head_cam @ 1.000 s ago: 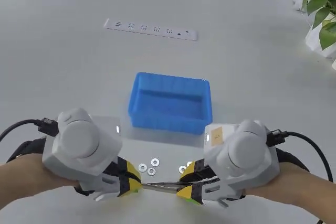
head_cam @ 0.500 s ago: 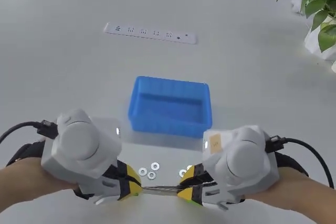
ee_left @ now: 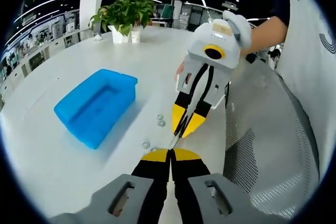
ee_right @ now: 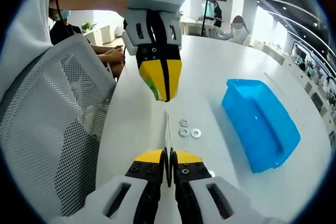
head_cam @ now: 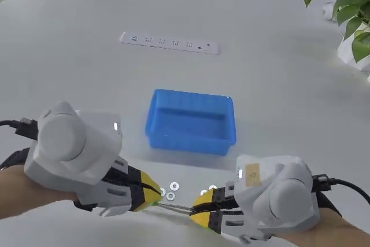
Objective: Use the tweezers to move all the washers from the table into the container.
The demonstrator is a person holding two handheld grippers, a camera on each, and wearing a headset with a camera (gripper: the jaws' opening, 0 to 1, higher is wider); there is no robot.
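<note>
The thin metal tweezers (head_cam: 176,206) lie level just above the white table, and my right gripper (head_cam: 193,211) is shut on their handle end. In the right gripper view the tweezers (ee_right: 167,129) rise from my jaws and end just short of the left gripper (ee_right: 164,97). My left gripper (head_cam: 155,201) is shut, its yellow tips at the tweezers' free end; contact is unclear. Several small washers (head_cam: 173,186) lie on the table just beyond the tweezers. The blue container (head_cam: 191,143) stands behind them, with nothing visible inside.
A white power strip (head_cam: 169,43) lies far behind the container. A potted plant (head_cam: 347,4) stands at the table's far right corner. A grey mesh chair (ee_right: 58,114) is at the near table edge, beside the person's body.
The tweezers ran into both grippers' tips before; now the left gripper has lifted up and to the left, its tips only at the free end. The right gripper sits lower, still holding them.
</note>
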